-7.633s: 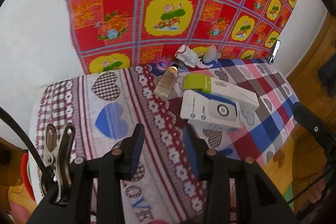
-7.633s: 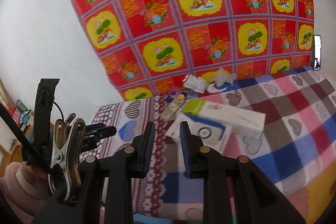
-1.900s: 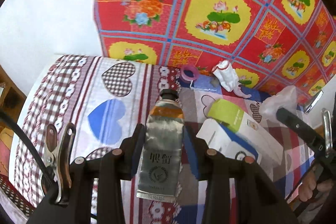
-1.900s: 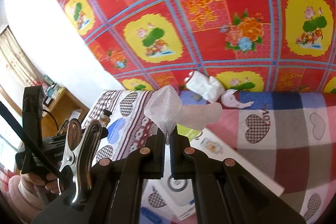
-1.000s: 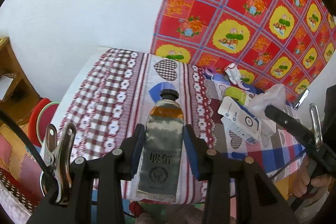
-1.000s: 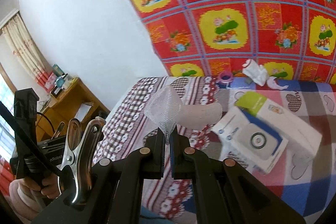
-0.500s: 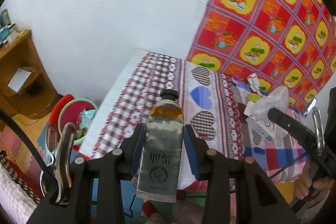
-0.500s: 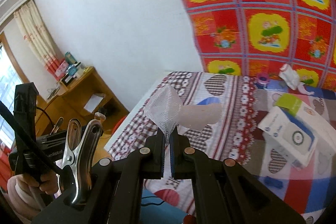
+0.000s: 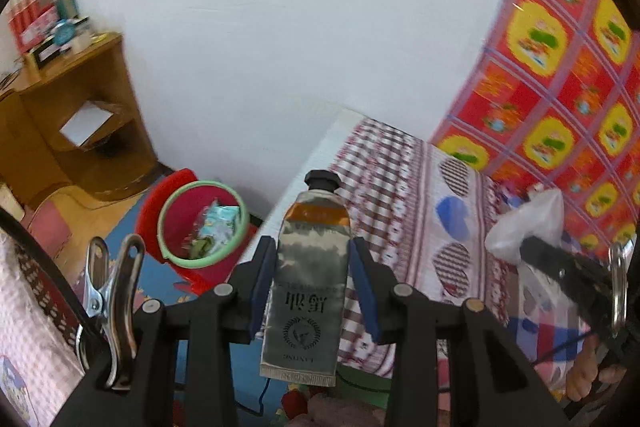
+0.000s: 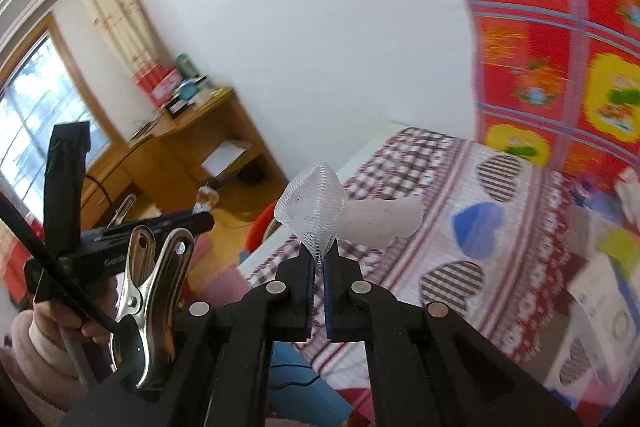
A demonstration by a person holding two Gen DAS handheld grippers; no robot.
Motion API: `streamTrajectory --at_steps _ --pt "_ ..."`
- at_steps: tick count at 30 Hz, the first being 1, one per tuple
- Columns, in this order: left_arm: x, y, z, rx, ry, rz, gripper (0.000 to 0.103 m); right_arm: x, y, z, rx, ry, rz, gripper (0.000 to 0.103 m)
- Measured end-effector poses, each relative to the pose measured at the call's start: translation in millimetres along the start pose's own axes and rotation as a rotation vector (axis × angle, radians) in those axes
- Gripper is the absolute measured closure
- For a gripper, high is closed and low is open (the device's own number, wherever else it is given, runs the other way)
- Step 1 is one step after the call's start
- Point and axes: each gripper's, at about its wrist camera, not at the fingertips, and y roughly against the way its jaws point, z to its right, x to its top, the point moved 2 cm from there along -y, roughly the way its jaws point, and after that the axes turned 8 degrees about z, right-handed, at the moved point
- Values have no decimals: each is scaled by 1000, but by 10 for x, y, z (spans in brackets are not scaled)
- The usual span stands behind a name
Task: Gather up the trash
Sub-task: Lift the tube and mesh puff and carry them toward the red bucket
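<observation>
My left gripper (image 9: pixel 314 273) is shut on a silver tube (image 9: pixel 310 283) with a black cap and an orange band, held upright between the blue pads. To its lower left on the floor stands a red bin (image 9: pixel 200 227) with a green rim and some trash inside. My right gripper (image 10: pixel 318 263) is shut on a white foam net sleeve (image 10: pixel 312 211) with clear plastic trailing to its right. In the left wrist view the right gripper (image 9: pixel 560 263) shows at the right edge with the plastic (image 9: pixel 528 223). A sliver of the red bin (image 10: pixel 262 223) peeks out behind the net.
A bed with a heart-patterned sheet (image 9: pixel 420 195) fills the right side, white boxes (image 10: pixel 608 291) lying on it. A wooden desk with shelves (image 9: pixel 68 115) stands at the left by the white wall. A red flowered cloth (image 9: pixel 560 75) hangs behind the bed. A hand (image 10: pixel 56 311) holds the left tool.
Both grippers have swung left away from the bed, each keeping its item. The red bin and the wooden desk have come into view and grown larger; the boxes have slid to the right edge.
</observation>
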Motion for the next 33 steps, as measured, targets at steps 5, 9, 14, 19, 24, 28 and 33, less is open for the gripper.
streamTrajectory --at_steps 5,9,14,19,24,28,33 --pt "54 -101 -271 71 49 9 63 73 -271 -108 61 51 -33 98" --pt "88 -176 -518 109 92 1 63 150 -485 -219 105 77 -67 98" --pt "105 -305 -806 145 117 -10 63 259 -752 -384 149 97 -88 98" --pt "115 -516 -1104 142 141 -30 63 321 -1088 -640 166 122 -106 98" --pt "116 -753 -1387 117 146 -53 63 384 -1506 -877 166 123 -140 98" --pt "141 -975 -1610 66 157 -74 63 408 -1878 -1051 161 131 -174 98" --pt "137 -1293 -1859 46 156 -96 63 424 -2406 -1238 160 135 -218 98"
